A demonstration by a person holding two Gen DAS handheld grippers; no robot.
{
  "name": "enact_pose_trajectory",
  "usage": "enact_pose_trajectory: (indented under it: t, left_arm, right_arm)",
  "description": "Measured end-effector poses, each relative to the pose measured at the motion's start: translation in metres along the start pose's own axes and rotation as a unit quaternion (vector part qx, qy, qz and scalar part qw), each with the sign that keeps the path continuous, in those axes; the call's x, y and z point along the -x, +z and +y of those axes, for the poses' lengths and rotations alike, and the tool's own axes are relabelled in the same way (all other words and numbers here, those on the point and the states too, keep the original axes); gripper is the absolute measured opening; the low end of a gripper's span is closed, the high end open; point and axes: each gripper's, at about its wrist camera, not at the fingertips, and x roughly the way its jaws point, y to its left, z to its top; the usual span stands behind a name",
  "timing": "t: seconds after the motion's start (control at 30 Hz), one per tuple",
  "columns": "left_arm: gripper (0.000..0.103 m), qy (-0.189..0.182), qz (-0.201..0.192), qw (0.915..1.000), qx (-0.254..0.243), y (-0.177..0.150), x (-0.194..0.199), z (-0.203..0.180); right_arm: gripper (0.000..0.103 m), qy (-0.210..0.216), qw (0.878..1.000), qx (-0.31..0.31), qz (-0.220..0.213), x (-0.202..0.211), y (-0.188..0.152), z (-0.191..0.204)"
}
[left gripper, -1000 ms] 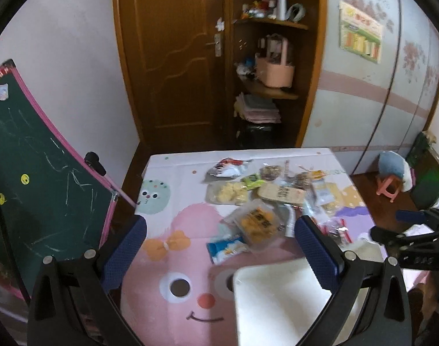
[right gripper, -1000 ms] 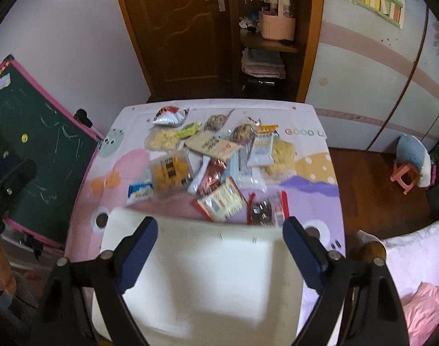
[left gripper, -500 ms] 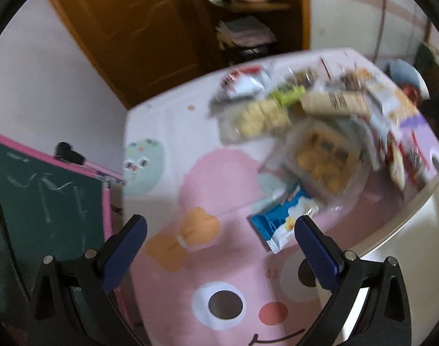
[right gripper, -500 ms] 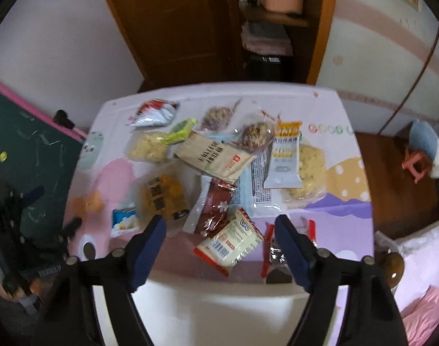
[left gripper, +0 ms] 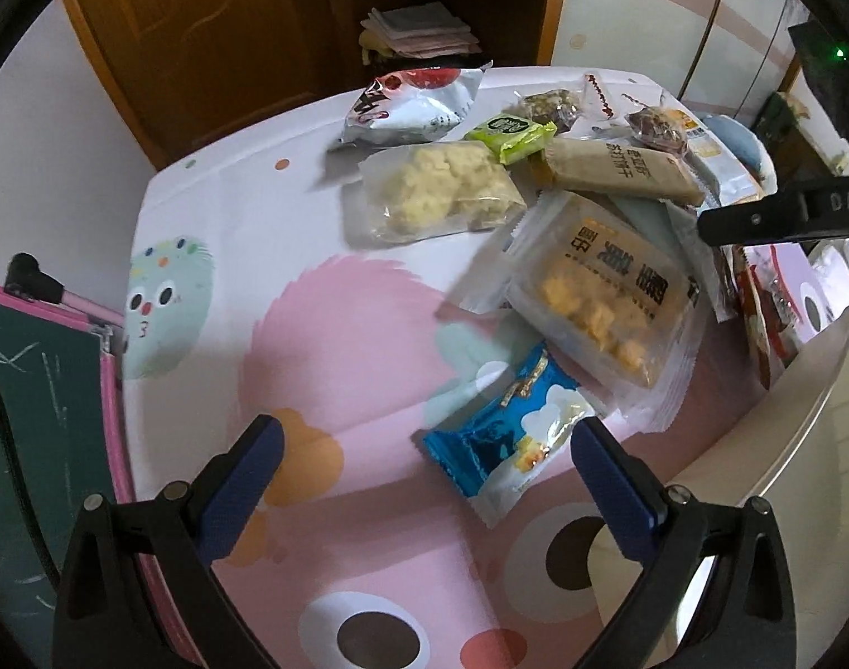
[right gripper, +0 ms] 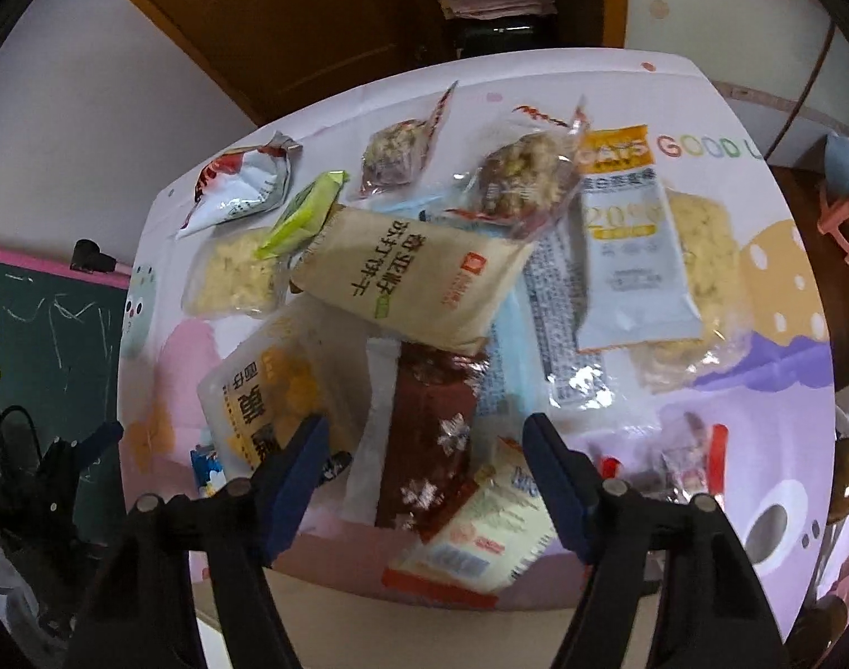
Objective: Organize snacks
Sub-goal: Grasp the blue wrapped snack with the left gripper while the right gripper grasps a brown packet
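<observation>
Left gripper [left gripper: 424, 463]: spread, empty; now low over blue packet [left gripper: 505, 440], up from afar 1 s ago.
Right gripper [right gripper: 424, 454]: jaws closing, nothing pinched; dark red packet [right gripper: 433, 429] beneath.
Snacks: heaped on table [left gripper: 246, 206], unsorted.
Meaning: approach finished, first picks imminent.

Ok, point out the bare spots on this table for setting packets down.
Free: the pink patch left of the blue packet, bordered by the pale cracker bag above and the green monster print. Crowded: the heap around the tan biscuit pack.
</observation>
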Motion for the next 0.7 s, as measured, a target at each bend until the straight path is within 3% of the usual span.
enact_pose_trajectory:
  t: [0.13,0.3,0.4,0.53,0.7]
  left_arm:
    - [0.103,-0.018,0.006,0.9998,0.005,0.002,-0.003,0.004]
    - [0.103,-0.012,0.006,0.9994,0.031,0.005,-0.004,0.02]
    - [0.103,-0.029,0.022,0.9986,0.039,0.003,-0.011,0.03]
    - [0.098,-0.017,0.048,0.9982,-0.032,-0.003,-0.024,0.019]
    - [0.094,-0.029,0.065,0.9932,-0.092,-0.008,-0.031,0.01]
  right_arm:
    - [0.071,-0.005,1.0,0.002,0.011,-0.013,0.003,0.006]
    - [0.057,-0.029,0.999,0.013,0.023,-0.029,0.0,0.015]
    - [0.046,-0.036,0.999,0.012,0.034,-0.037,-0.003,0.018]
    - [0.033,-0.041,0.998,0.013,0.052,-0.044,-0.01,0.022]
    - [0.028,-0.047,0.997,0.023,0.057,-0.047,-0.018,0.03]
